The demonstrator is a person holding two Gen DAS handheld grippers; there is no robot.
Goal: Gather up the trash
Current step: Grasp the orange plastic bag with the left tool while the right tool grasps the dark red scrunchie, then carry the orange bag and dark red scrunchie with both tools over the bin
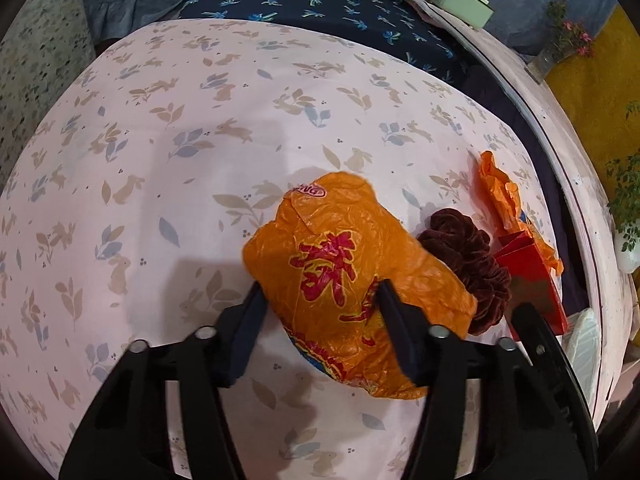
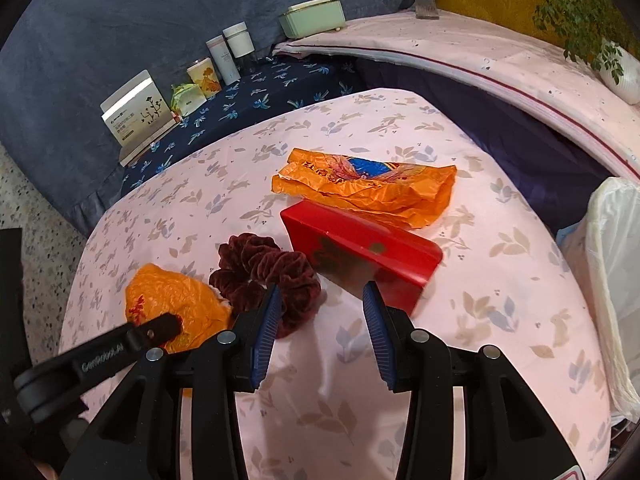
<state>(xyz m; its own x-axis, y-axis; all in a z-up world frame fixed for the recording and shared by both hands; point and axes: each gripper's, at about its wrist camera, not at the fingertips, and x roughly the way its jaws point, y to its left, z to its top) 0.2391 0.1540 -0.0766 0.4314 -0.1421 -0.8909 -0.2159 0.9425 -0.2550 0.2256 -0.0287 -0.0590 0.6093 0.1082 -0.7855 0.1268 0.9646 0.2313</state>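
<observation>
A crumpled orange plastic bag [image 1: 344, 264] with red characters lies on the pink floral cloth. My left gripper [image 1: 318, 292] is open with its fingers on either side of the bag's near part; this bag also shows in the right wrist view [image 2: 176, 300]. A second orange bag [image 2: 368, 188] lies farther back, and shows in the left wrist view [image 1: 500, 196]. A red box [image 2: 360, 248] lies in front of it. My right gripper [image 2: 320, 300] is open and empty, just before the red box and beside a dark red velvet scrunchie [image 2: 268, 272].
A white-lined bin [image 2: 616, 280] stands at the right edge of the table. Boxes and jars [image 2: 216, 68] line the dark blue cloth at the back. A mint green box [image 2: 312, 18] and potted plants [image 2: 580, 8] sit on the ledge.
</observation>
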